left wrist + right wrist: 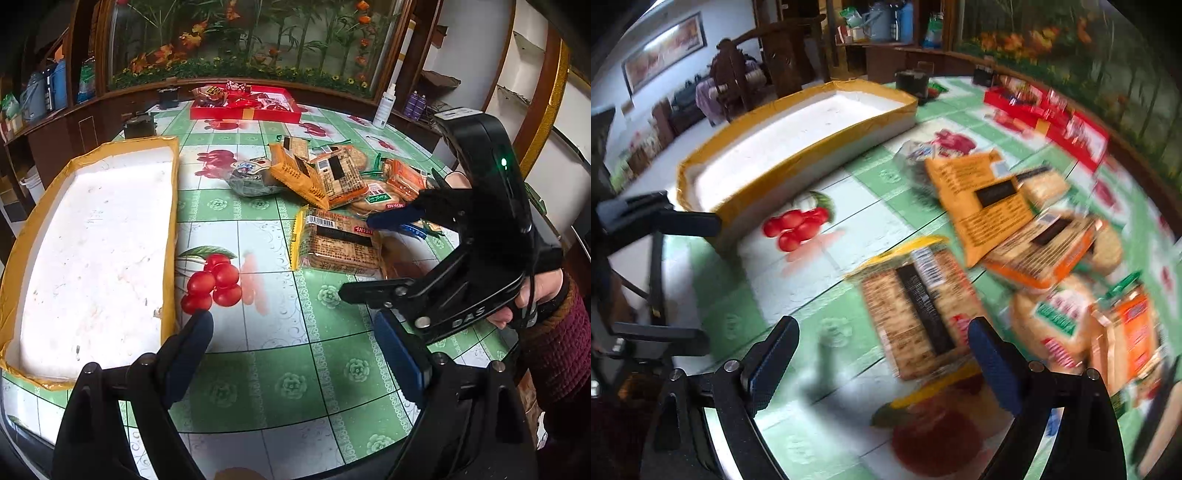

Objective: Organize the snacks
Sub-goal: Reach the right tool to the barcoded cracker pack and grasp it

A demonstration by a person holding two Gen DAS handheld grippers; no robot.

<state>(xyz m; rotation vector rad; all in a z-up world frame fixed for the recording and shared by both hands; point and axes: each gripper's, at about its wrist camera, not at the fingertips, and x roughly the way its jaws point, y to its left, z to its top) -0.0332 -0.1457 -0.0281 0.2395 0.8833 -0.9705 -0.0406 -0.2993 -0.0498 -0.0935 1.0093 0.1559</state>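
A pile of snack packets (332, 177) lies on the green patterned table (258, 369), also blurred in the right wrist view (1015, 221). A cracker packet with yellow ends (340, 245) lies nearest, also in the right wrist view (923, 306). A white foam tray with yellow taped rim (96, 251) sits empty at the left, and shows in the right wrist view (798, 147). My left gripper (295, 343) is open and empty above the table. My right gripper (882, 350) is open, just above the near end of the cracker packet; it shows in the left wrist view (362, 254).
A red box (245, 105) of wrapped sweets stands at the table's far edge, also in the right wrist view (1052, 122). A white spray bottle (384, 107) stands at the far right. A small dark container (138, 125) sits behind the tray.
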